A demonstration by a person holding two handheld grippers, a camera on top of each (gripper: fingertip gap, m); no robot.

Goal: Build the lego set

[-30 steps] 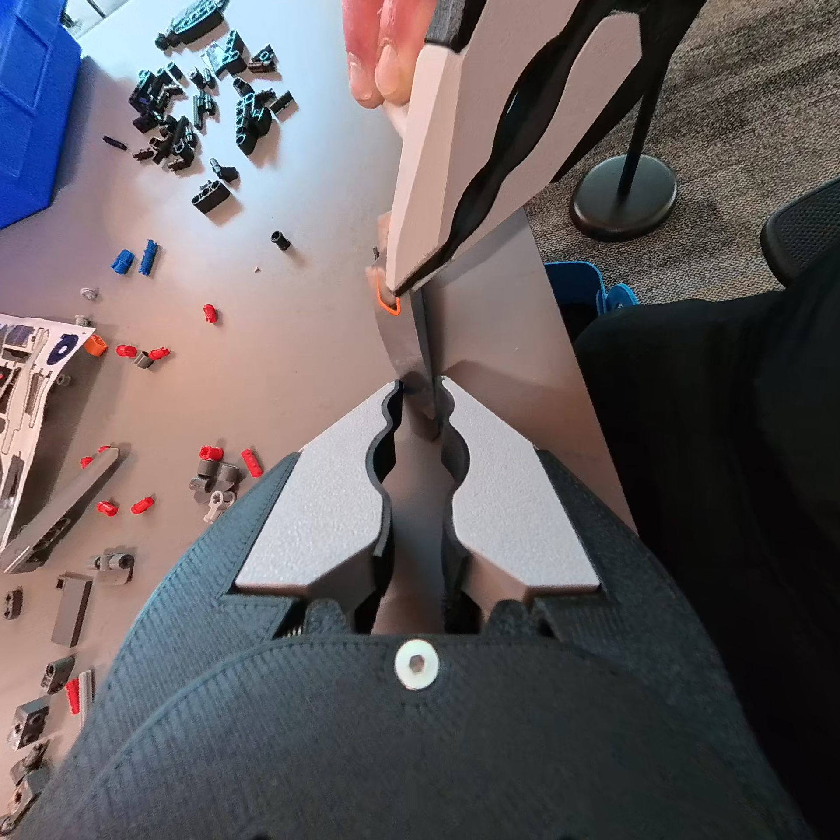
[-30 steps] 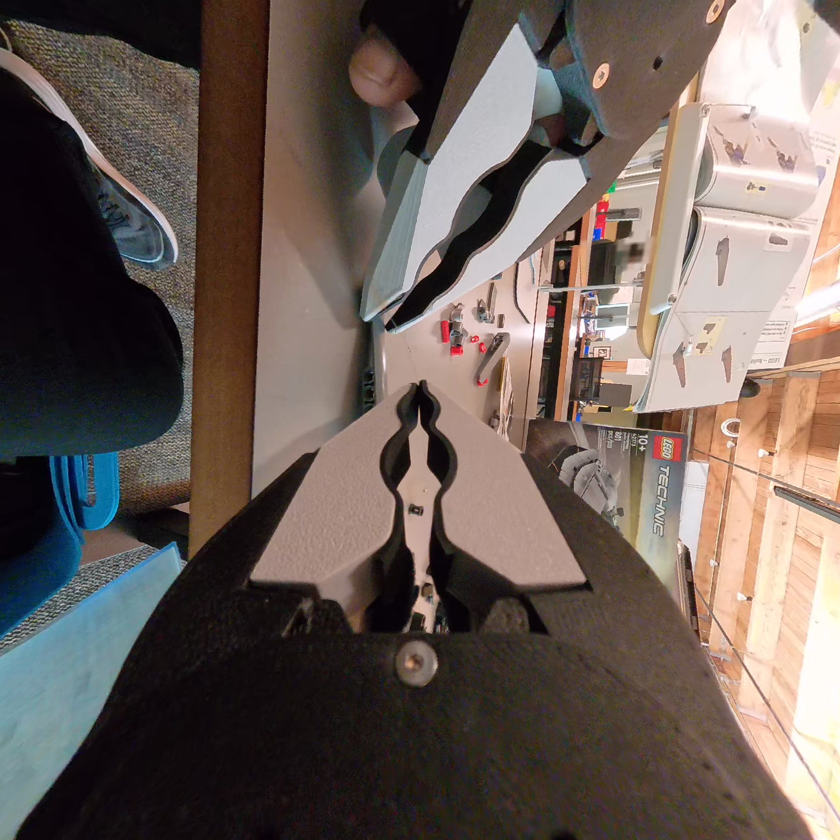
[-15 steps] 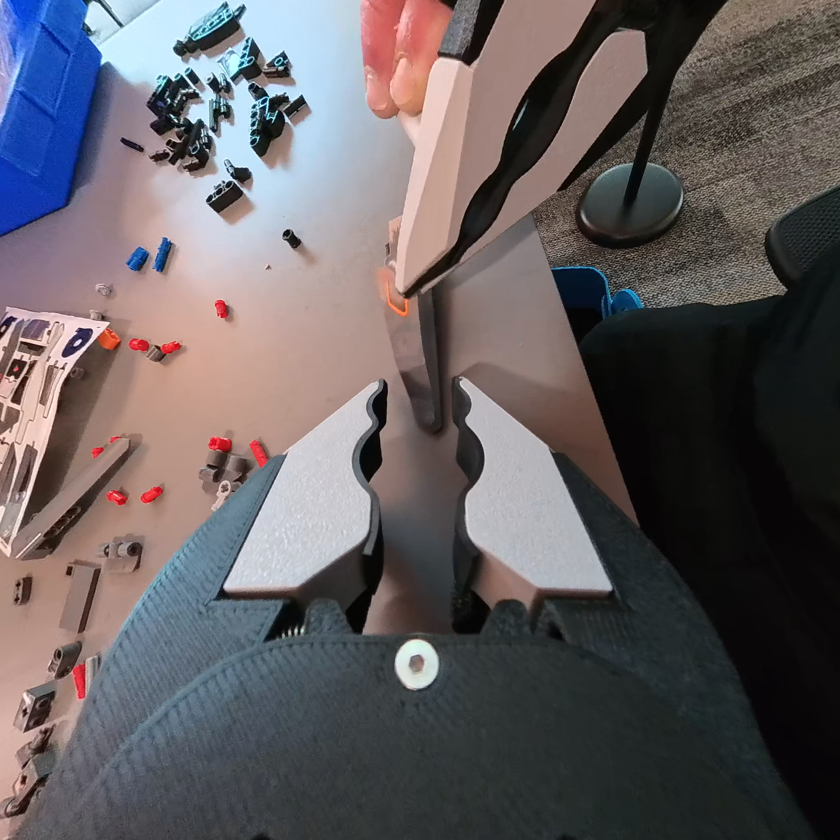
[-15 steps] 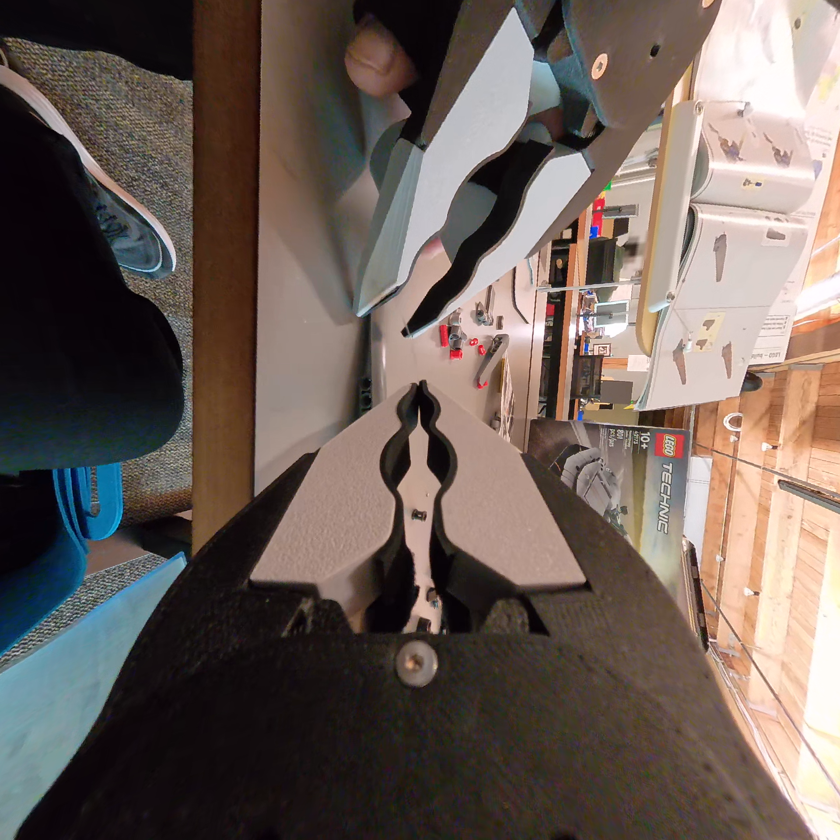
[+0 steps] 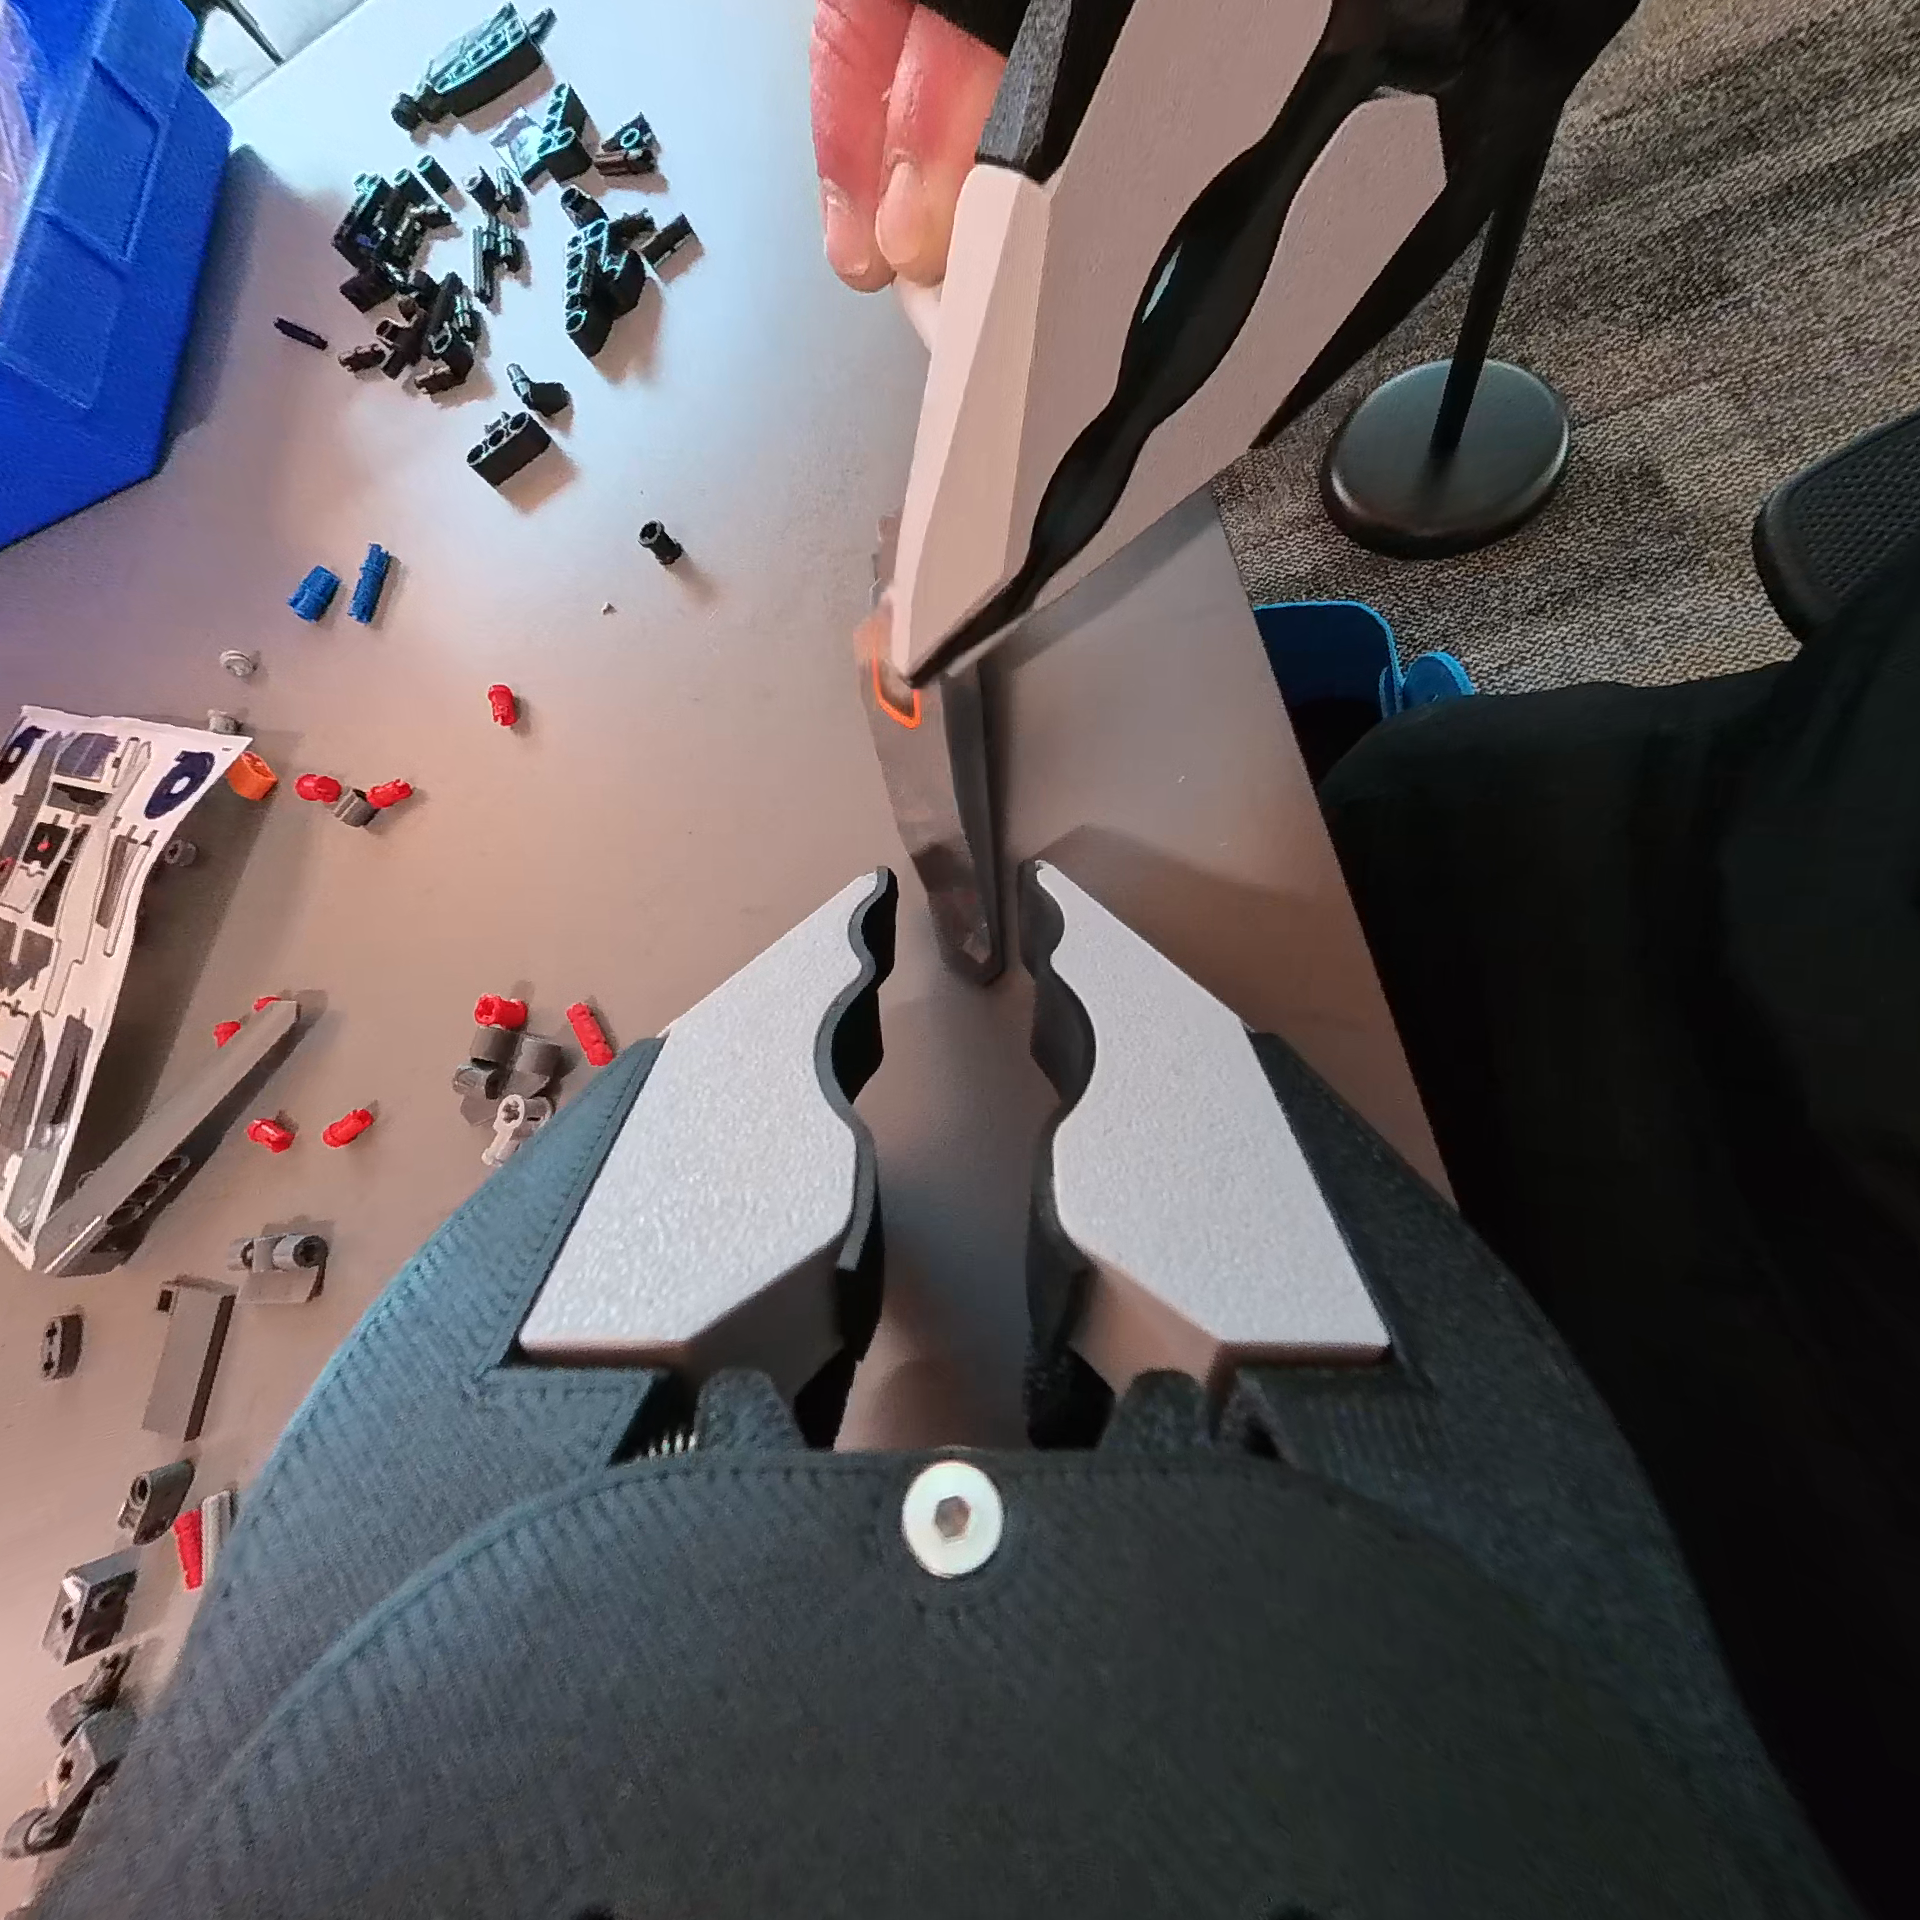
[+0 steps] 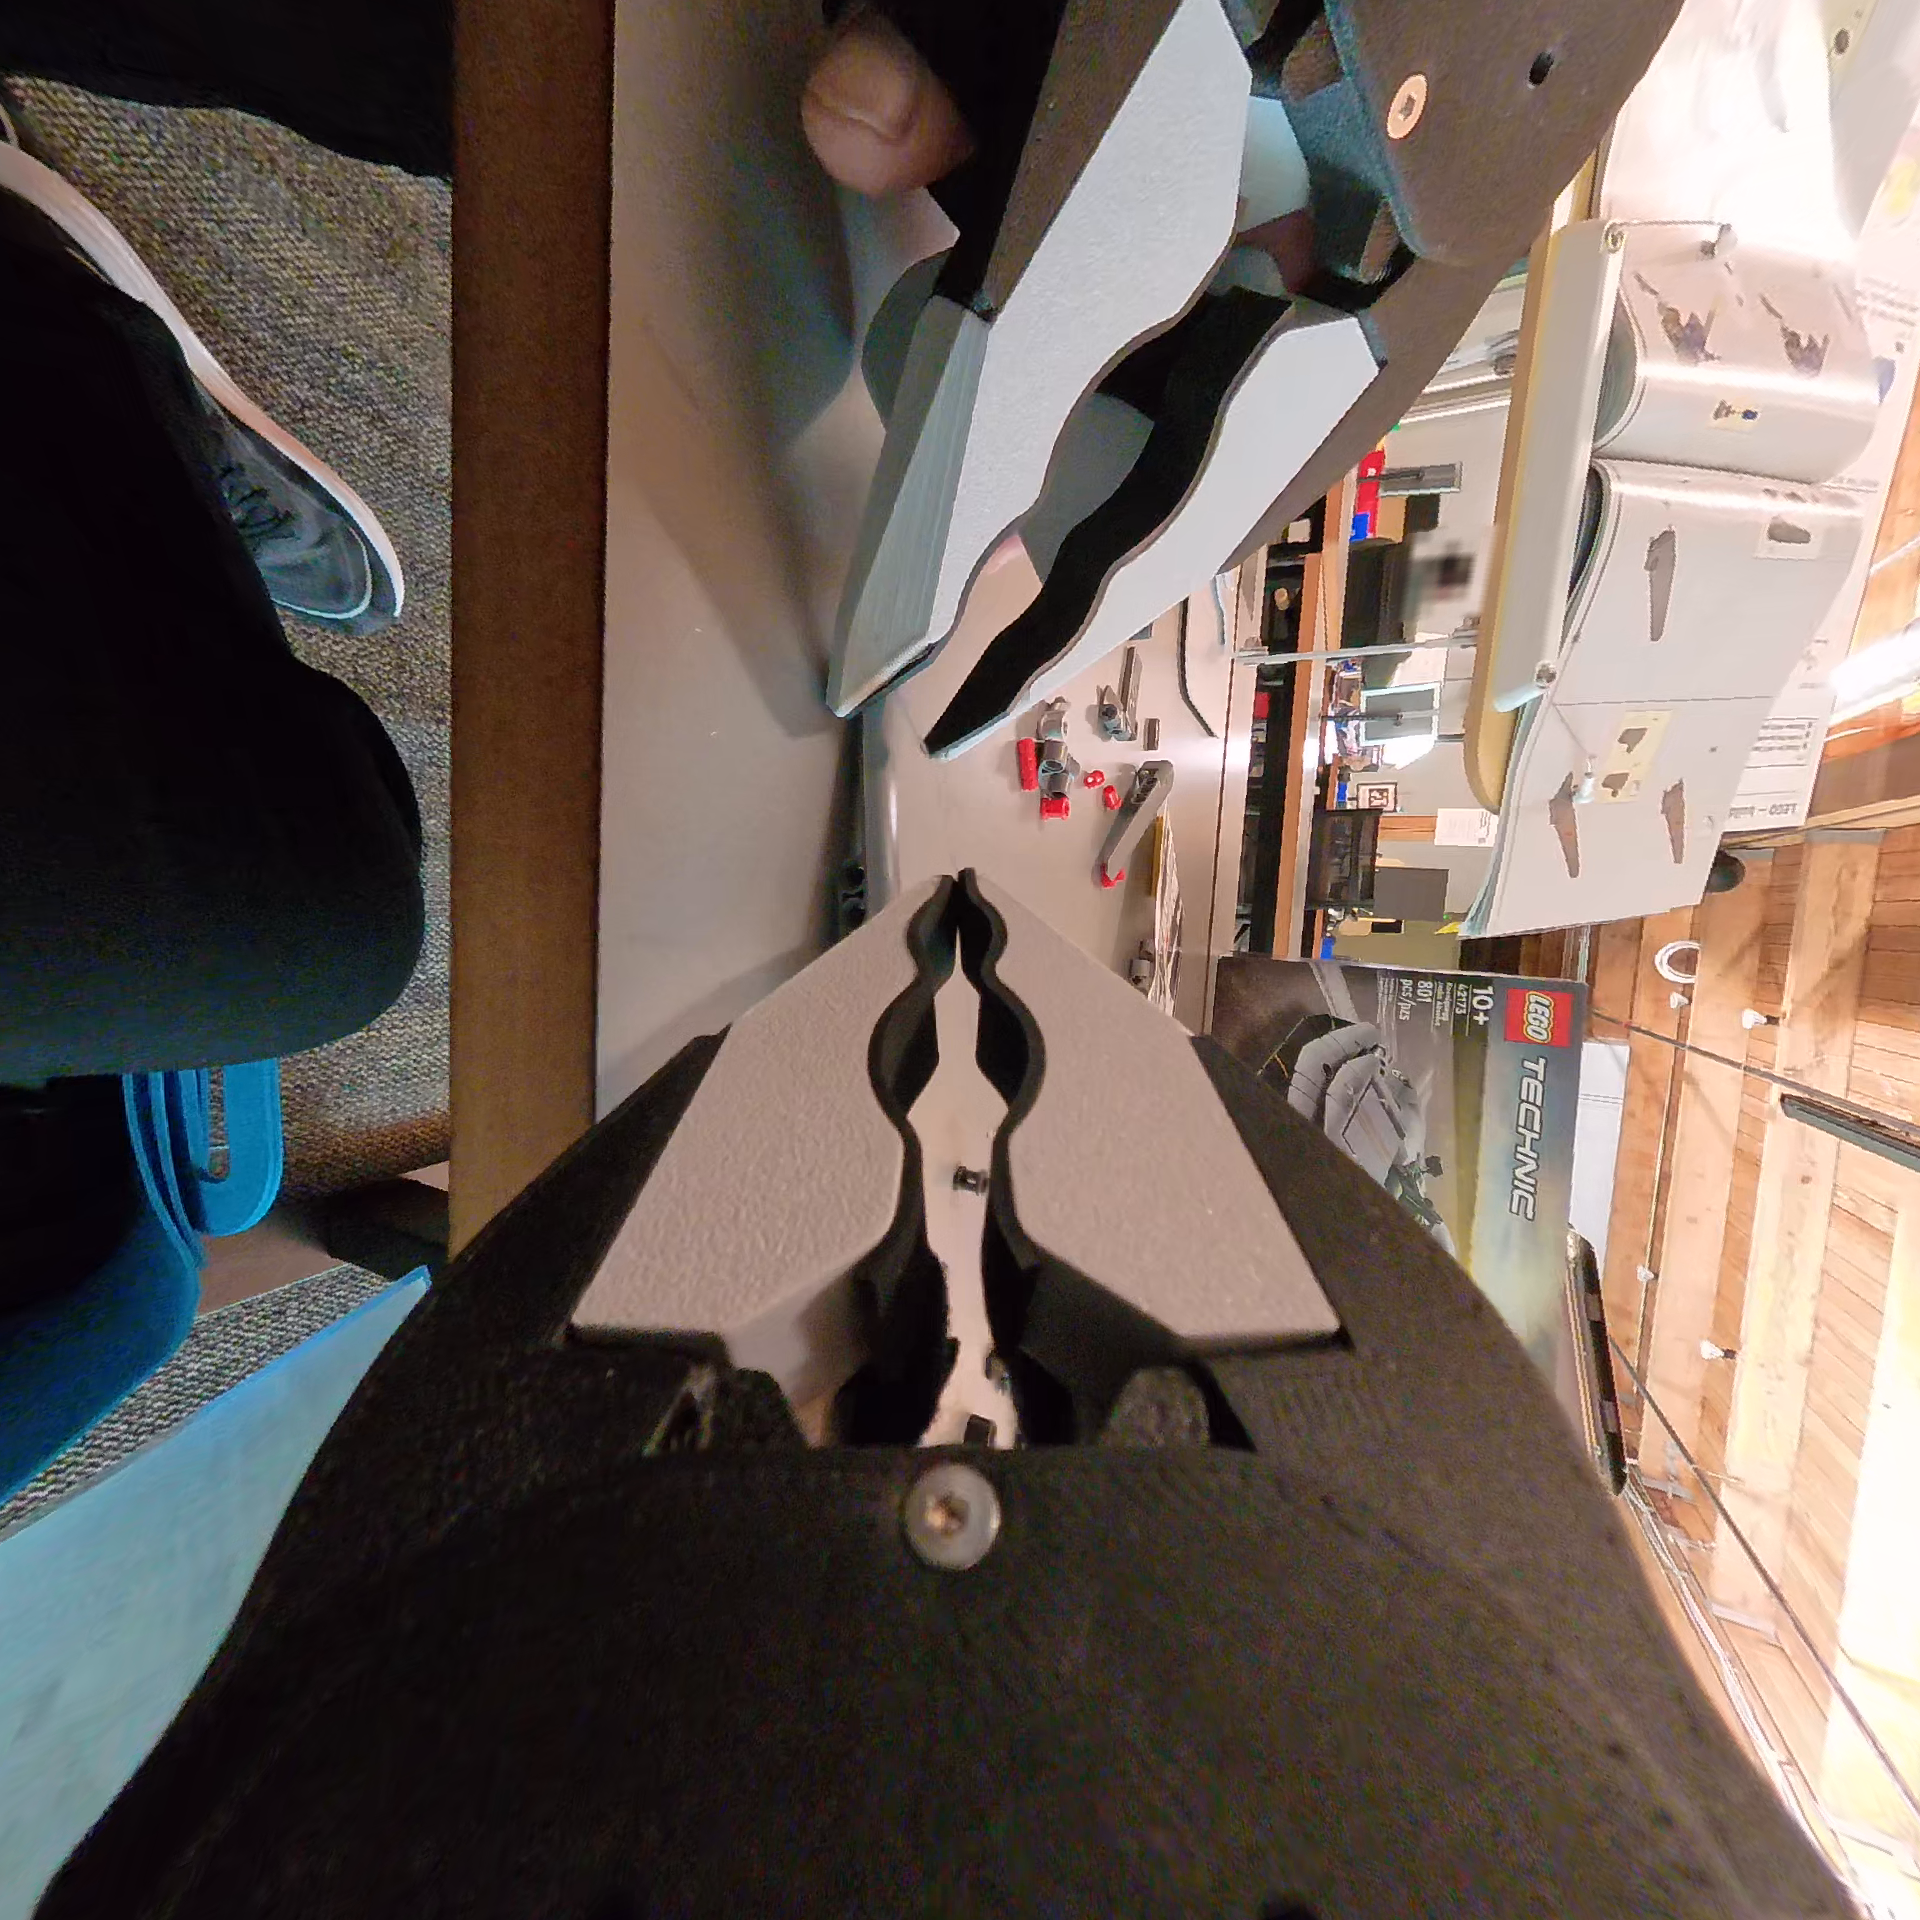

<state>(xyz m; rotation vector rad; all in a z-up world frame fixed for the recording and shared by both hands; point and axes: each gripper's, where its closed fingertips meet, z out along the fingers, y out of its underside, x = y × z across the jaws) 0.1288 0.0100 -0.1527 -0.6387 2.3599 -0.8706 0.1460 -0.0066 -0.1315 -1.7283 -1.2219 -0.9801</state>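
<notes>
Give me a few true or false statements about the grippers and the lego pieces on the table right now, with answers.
1. The left hand-held gripper is open. True.
2. The right hand-held gripper is open and empty. False: it is shut on the long dark grey piece.
3. A blue bin sits at the table's far corner. True.
4. The pile of black pieces lies inside the blue bin. False: it lies on the table beside it.
5. The loose red pins are stacked on the sticker sheet. False: they lie scattered on the table.

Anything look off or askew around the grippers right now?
Only the long grey panel: one end is pinched in the shut right gripper, the other hangs unsupported between the open left gripper fingers, near the table edge.
</notes>
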